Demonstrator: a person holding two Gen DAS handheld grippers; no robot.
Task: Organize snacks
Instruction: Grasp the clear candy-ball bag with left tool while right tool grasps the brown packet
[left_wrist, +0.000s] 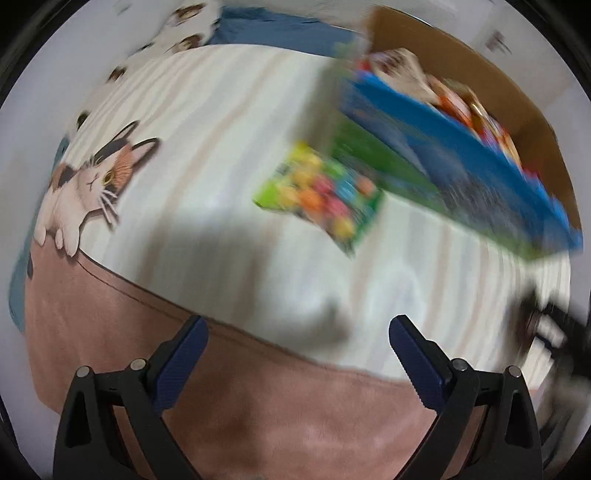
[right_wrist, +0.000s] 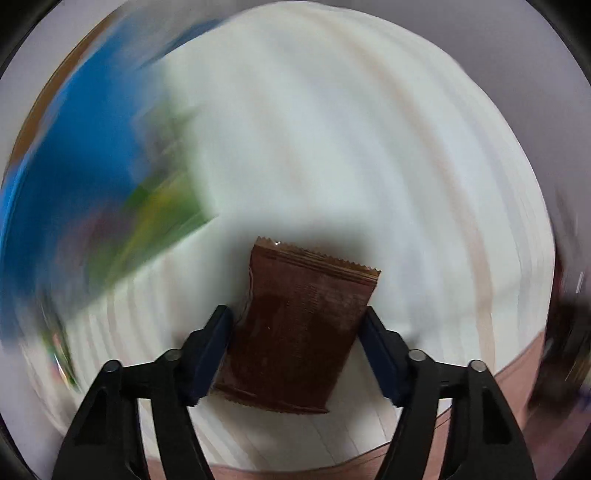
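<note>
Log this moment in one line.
right gripper: closed on brown packet | left gripper: open, empty | box: holds snacks

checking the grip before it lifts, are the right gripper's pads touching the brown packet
Touching. In the right wrist view both pads of the right gripper sit against the brown packet edges, with no gap showing.

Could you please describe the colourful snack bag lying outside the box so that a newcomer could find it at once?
Start at the cardboard box with the blue front on the striped white cloth. Just in front of its green lower edge lies the snack bag, flat on the cloth. It alone has a green border around many bright sweets.
</note>
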